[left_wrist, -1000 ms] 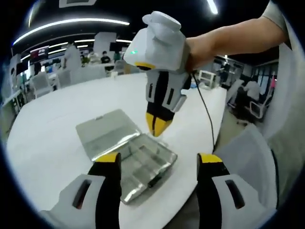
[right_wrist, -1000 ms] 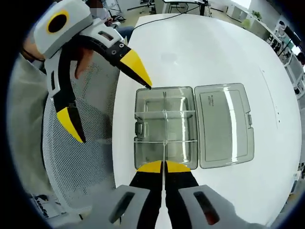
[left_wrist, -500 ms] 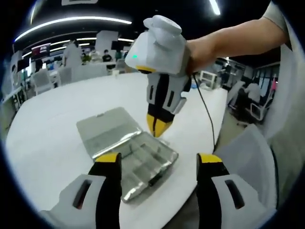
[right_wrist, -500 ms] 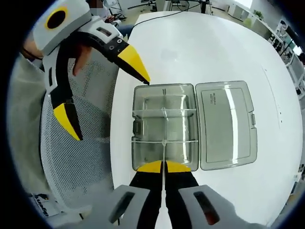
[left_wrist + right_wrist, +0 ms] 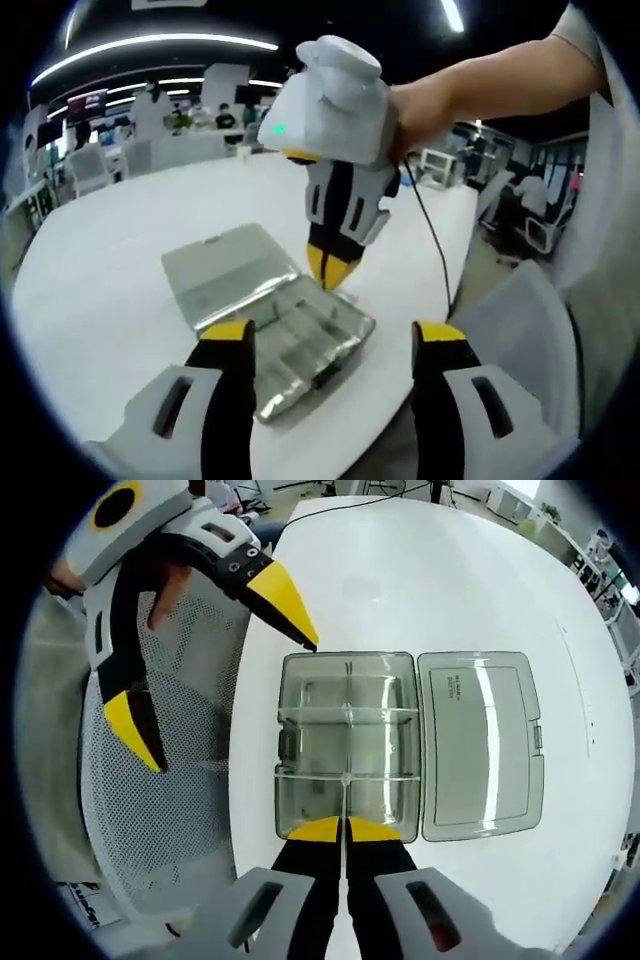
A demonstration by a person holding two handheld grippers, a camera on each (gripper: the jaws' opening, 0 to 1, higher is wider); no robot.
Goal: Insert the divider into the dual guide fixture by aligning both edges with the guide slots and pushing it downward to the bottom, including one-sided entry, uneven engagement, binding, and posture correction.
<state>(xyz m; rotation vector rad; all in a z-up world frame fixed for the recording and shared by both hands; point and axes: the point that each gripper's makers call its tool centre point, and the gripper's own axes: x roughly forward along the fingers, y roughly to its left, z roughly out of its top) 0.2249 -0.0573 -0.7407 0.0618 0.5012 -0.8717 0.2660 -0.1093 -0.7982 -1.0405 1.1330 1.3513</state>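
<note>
Left gripper (image 5: 205, 645), jaws spread and empty, hovers by the clear box (image 5: 347, 742) at the counter (image 5: 420, 590) edge. Right gripper (image 5: 343, 829) pinches the thin clear divider (image 5: 345, 790) edge-on above it. If tilted, one edge could enter first and bind in the slots.

White round table (image 5: 430, 590), mesh office chair (image 5: 170, 810) at its edge, black cable (image 5: 432, 240), distant chairs (image 5: 85, 170).
</note>
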